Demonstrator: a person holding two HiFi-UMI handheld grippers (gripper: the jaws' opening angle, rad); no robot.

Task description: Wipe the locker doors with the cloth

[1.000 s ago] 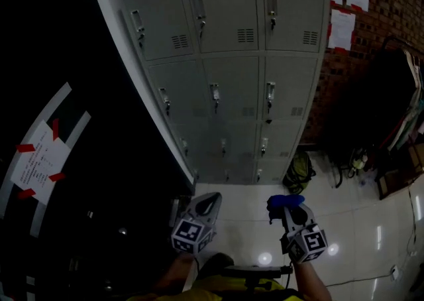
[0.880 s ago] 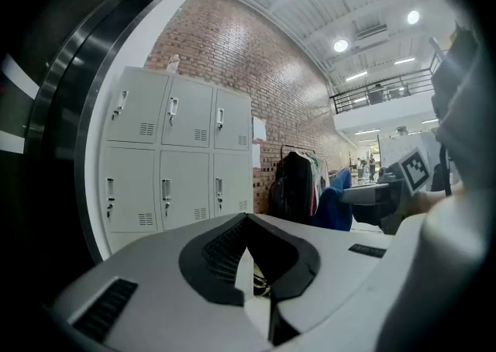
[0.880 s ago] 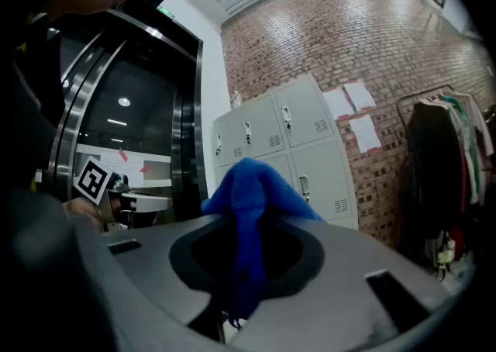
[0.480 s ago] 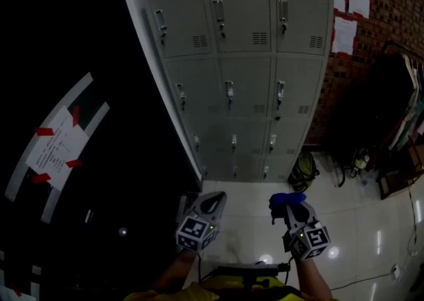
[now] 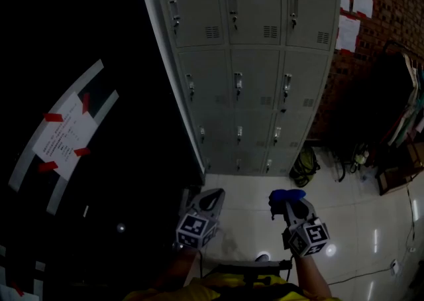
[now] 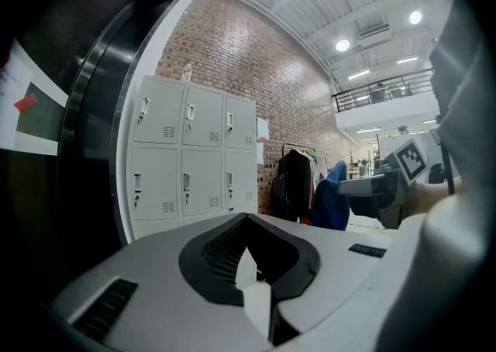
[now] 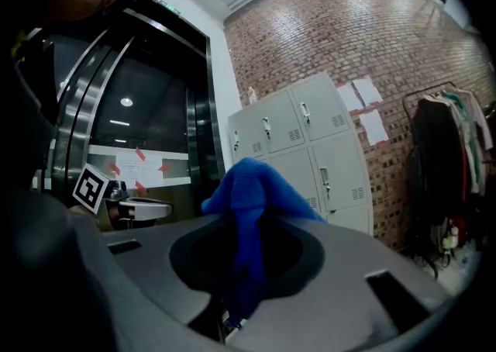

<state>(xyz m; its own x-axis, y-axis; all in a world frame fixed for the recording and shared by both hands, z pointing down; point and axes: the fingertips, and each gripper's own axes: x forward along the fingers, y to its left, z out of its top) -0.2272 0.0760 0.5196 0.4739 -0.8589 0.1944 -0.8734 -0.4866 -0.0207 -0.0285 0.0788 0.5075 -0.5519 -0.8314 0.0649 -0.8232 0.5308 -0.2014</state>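
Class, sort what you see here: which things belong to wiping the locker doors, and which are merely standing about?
For the job:
blue cloth, pinched in the right gripper
grey lockers
left gripper, shut and empty

Standing about:
papers on the brick wall
clothes rack
bag on the floor
taped notice

Left gripper point(image 6: 248, 222) (jaws together, empty) points toward lockers point(image 6: 186, 158) and blue cloth point(image 6: 332, 201).
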